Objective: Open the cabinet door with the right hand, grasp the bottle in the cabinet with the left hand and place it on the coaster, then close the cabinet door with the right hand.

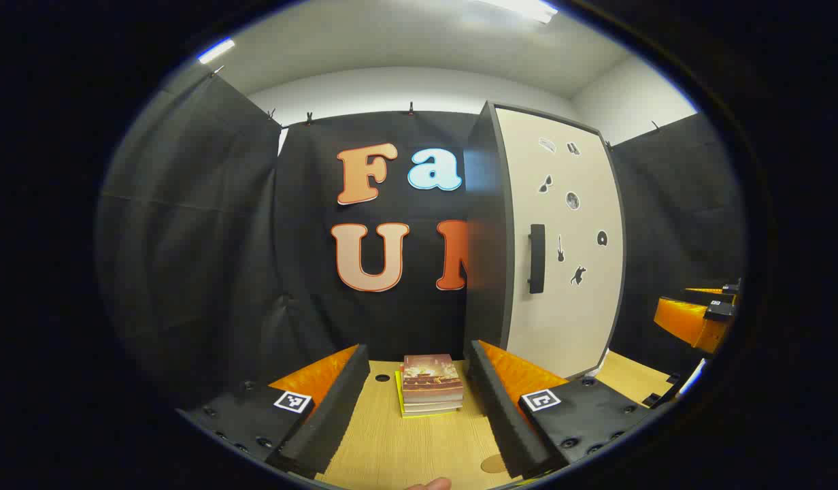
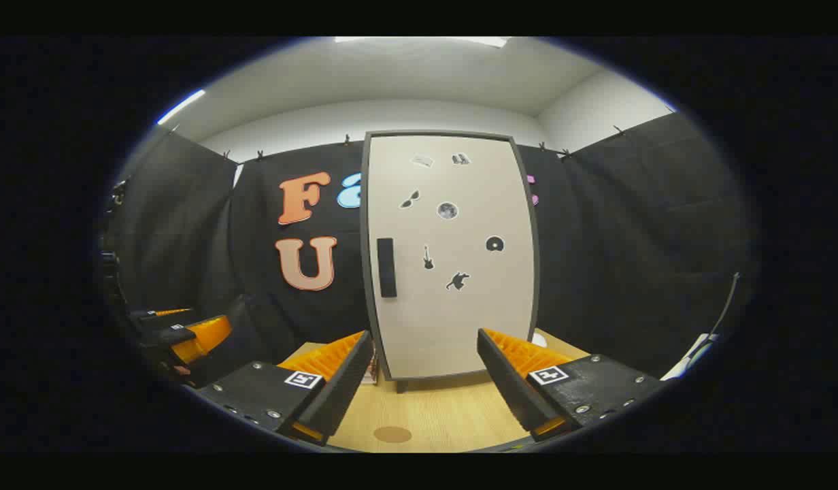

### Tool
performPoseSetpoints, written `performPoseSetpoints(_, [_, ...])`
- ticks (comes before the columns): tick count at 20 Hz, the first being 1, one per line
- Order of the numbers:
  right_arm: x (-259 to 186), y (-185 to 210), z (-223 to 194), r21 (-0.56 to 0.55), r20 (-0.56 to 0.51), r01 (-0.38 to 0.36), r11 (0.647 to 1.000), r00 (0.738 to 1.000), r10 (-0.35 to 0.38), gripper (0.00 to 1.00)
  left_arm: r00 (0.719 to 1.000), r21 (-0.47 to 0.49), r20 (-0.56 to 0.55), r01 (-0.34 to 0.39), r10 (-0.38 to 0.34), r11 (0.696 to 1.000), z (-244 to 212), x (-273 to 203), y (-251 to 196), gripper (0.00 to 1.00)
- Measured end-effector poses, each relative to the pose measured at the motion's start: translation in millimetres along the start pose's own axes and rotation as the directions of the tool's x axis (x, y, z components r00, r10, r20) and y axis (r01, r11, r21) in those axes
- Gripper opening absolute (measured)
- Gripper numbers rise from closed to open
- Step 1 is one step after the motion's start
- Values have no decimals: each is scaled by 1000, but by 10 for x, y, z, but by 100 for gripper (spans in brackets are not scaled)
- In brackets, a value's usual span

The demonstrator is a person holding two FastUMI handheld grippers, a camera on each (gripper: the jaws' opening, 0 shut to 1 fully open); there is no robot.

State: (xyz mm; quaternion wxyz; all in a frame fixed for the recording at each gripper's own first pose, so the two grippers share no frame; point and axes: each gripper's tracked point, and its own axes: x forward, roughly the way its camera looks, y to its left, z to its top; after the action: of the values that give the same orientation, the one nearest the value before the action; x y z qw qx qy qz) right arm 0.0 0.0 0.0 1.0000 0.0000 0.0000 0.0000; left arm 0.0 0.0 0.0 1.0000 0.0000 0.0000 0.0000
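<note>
The cabinet door (image 2: 453, 258) stands shut on the table (image 2: 446, 415), handle (image 2: 387, 267) at 9 o'clock. The coaster (image 2: 392, 434) lies before it. Right claw (image 2: 424, 371) and left claw (image 1: 415, 401) are both wide open, gripping nothing. A book stack (image 1: 430, 383) lies beyond the left claw.

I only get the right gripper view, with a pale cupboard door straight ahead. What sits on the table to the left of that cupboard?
Observer: A stack of books lies on the table, left of the cabinet.
Operator: Where does the other claw point?
Observer: The left claw is open, with those books framed between its fingers.
Operator: Any sign of the person?
Observer: A fingertip pokes in at the left gripper view's bottom edge.
</note>
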Motion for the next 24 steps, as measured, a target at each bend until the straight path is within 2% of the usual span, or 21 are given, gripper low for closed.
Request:
performPoseSetpoints(1, [-11,0,-11,4,-3,1,1000,1000,-1,95,1000,-2,-8,0,0,1000,-25,2,7,96])
performPoseSetpoints(20, [114,144,22,4,-11,-24,1000,1000,24,95,998,-20,-51,-40,39,999,-156,55,309,96])
performPoseSetpoints(21, [144,153,34,5,-11,-25,1000,1000,25,95,998,-21,-53,-41,40,999,-171,62,321,99])
performPoseSetpoints(24, [232,188,75,1,-6,-31,1000,999,31,95,997,-23,-61,-45,43,999,-186,92,367,96])
